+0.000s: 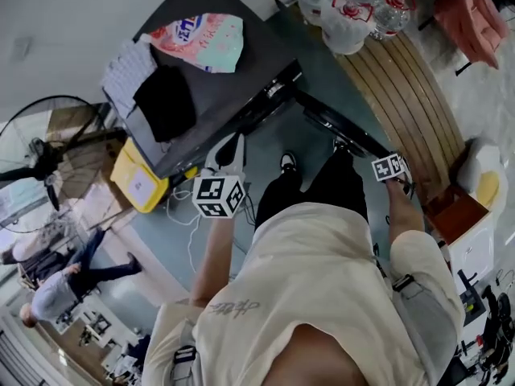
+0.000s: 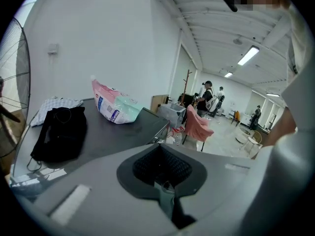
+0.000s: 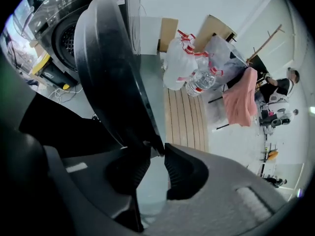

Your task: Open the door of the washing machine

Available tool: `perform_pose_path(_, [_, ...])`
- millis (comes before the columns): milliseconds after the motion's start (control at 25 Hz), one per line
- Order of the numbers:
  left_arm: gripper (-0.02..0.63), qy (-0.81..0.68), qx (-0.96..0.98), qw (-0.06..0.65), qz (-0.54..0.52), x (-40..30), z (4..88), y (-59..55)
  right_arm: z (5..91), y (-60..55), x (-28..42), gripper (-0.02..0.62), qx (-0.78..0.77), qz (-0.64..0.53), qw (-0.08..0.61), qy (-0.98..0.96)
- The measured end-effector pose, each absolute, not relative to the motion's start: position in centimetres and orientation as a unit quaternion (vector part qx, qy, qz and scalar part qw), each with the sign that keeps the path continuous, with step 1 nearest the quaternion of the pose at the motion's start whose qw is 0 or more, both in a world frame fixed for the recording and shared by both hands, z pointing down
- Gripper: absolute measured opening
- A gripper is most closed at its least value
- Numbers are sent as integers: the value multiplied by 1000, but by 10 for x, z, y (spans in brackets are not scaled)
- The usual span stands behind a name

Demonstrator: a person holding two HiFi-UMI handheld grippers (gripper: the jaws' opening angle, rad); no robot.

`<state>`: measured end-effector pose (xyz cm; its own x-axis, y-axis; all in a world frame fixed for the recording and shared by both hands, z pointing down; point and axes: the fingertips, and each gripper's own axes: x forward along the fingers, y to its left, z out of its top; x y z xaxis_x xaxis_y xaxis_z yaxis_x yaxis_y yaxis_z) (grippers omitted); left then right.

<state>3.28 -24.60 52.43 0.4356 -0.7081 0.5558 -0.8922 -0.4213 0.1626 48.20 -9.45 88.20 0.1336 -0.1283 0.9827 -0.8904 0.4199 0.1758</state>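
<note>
- Nearest to the lens, my right gripper (image 3: 156, 154) has its two black ribbed pads clamped on the rim of the round black washing-machine door (image 3: 110, 68), which runs up and away from the jaws.
- That door stands swung out from the dark grey front-loading washing machine (image 3: 59, 14). In the head view, its edge (image 1: 338, 127) stretches from the machine's front corner to my right gripper (image 1: 392, 170).
- Beyond the door, up and to the left of the right jaws, the round dark drum opening (image 3: 66, 38) shows uncovered.
- My left gripper (image 2: 162, 154) has its jaws drawn together with nothing between them. It hangs just in front of the machine's front edge and touches nothing (image 1: 232, 149).
- Ahead of the left jaws on the machine's flat top (image 1: 233, 87) lie a pink and mint plastic detergent bag (image 2: 112, 107), a crumpled black cloth (image 2: 59, 134) and, behind that cloth, a white checked cloth (image 2: 54, 104).
- Past the door to the right of my right jaws, clear plastic water bottles with red caps (image 3: 189, 68) stand at the far end of a pale wooden slatted platform (image 3: 184, 117).
- Farther right of them, a pink cloth (image 3: 238, 100) hangs over a chair.
- Down to the left of my left gripper, a yellow plastic box (image 1: 145, 179) sits beside the machine, with a black wire fan (image 1: 40, 159) farther left.
</note>
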Motion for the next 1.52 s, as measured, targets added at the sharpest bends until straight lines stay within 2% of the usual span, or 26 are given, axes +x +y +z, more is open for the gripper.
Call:
perform_pose_path(320, [17,-515,803,222,204,82,517,-261,882,-162,524,92,388,244,638,-620])
perform_pose_path(960, [17,-592,746,237,192,113,517,-268,876,-293,567,97,327,123,676,-649])
perform_pose_path(1520, [17,-621,715,251,202,111,521,-266,866,-385,579,67,387,122,634,-658])
